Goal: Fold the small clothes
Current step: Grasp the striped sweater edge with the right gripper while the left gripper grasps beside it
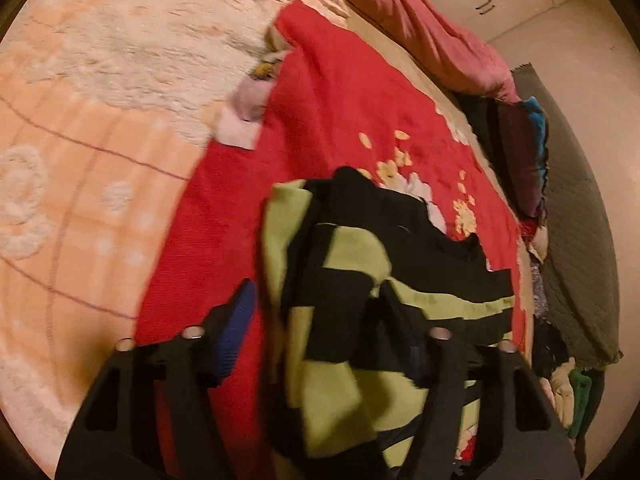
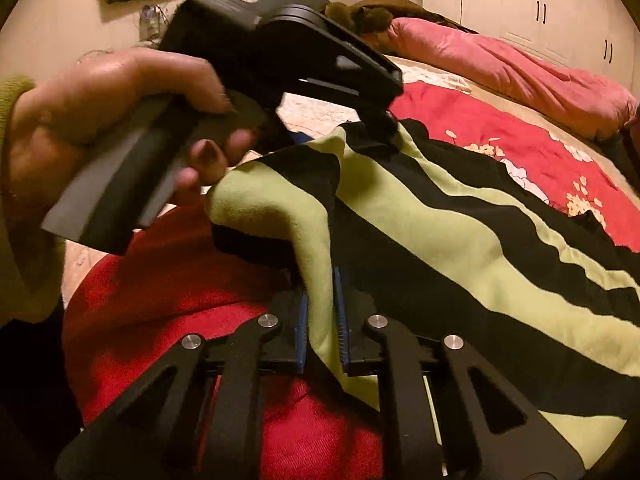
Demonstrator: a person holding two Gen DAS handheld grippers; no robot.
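A small garment with lime-green and black stripes (image 1: 352,248) lies on a red flowered blanket (image 1: 340,100). In the left wrist view my left gripper (image 1: 316,292) straddles a bunched edge of it. A sliver of red shows between the blue left pad (image 1: 242,312) and the cloth, so the jaws stand open. In the right wrist view my right gripper (image 2: 322,320) is shut on a green fold of the garment (image 2: 440,220). A hand (image 2: 100,100) holds the left gripper (image 2: 380,132), whose tips rest at the garment's far edge.
A peach fluffy blanket (image 1: 100,120) covers the bed to the left, and a small pink and white cloth (image 1: 248,108) lies at the red blanket's edge. A pink quilt (image 2: 500,68) lies along the far side. Heaped clothes (image 1: 568,392) sit past the bed's right edge. White wardrobes (image 2: 540,8) line the wall.
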